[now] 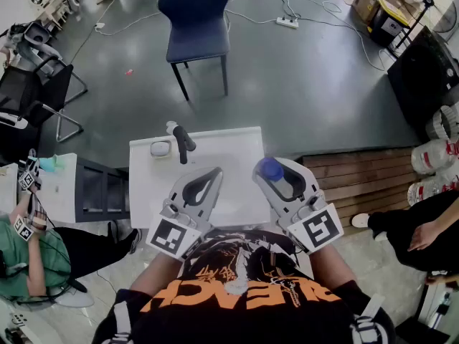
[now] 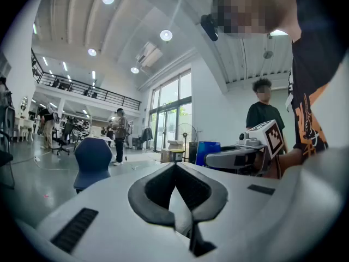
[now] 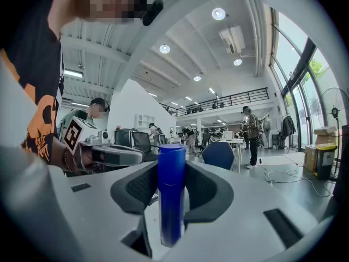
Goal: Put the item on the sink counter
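Note:
A blue cylindrical bottle (image 1: pixel 270 168) (image 3: pixel 172 195) stands upright between the jaws of my right gripper (image 1: pixel 275 172) (image 3: pixel 173 173), which is shut on it. The gripper holds it in the air above the right part of the white sink counter (image 1: pixel 233 147). My left gripper (image 1: pixel 213 172) (image 2: pixel 175 166) hovers beside it over the counter's middle, its tips together with nothing between them. A black faucet (image 1: pixel 183 142) rises at the counter's far left, with a small pale dish (image 1: pixel 161 147) next to it.
A blue chair (image 1: pixel 195 16) stands on the grey floor beyond the counter. Wooden boards (image 1: pixel 358 178) and water jugs (image 1: pixel 434 156) lie to the right, where a person (image 1: pixel 423 228) sits. A person in green (image 1: pixel 21 260) and a white table (image 1: pixel 61 188) are at the left.

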A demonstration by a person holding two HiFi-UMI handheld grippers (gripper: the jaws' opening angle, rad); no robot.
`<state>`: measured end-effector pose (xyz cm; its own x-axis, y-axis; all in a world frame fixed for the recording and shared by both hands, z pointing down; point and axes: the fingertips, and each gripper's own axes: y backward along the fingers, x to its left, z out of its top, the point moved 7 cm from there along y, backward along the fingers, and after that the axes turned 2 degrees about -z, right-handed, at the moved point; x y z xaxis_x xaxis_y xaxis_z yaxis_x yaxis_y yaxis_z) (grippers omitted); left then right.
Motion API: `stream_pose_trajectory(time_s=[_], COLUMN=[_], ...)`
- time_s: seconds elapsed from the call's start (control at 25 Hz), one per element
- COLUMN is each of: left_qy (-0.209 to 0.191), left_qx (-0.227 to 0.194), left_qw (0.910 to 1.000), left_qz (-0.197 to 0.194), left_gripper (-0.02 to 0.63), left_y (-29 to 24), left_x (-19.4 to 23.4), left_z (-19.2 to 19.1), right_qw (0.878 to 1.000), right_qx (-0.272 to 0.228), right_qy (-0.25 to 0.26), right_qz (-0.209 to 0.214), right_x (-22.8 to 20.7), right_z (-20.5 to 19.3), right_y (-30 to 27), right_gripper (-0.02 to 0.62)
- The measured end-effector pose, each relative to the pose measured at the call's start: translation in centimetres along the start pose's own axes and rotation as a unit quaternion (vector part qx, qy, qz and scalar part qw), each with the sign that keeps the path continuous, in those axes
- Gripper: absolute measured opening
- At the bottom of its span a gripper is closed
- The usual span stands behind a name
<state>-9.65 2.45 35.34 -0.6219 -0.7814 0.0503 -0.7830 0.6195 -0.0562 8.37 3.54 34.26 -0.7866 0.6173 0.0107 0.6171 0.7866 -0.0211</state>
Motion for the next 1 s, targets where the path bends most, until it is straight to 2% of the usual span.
stream_pose_trajectory(time_s=[0.72,1.0], left_qy=[0.001,0.008], left_qx=[0.004,0.004], left_qw=[1.0,0.9999], left_qz=[0.0,0.008], left_gripper=[0.015,0.015], left_y=[0.0,-0.1], left_x=[1.2,1.8], left_z=[0.2,0.2], right_qw=[1.0,1.0], right_qx=[0.0,0.019], right_qy=[-0.008,-0.001], right_qz=[-0.003,0.008], right_x=[-0.5,-1.2], right_z=[-0.3,-1.4], right_y=[-1.3,-1.9], right_gripper=[0.164,0.164])
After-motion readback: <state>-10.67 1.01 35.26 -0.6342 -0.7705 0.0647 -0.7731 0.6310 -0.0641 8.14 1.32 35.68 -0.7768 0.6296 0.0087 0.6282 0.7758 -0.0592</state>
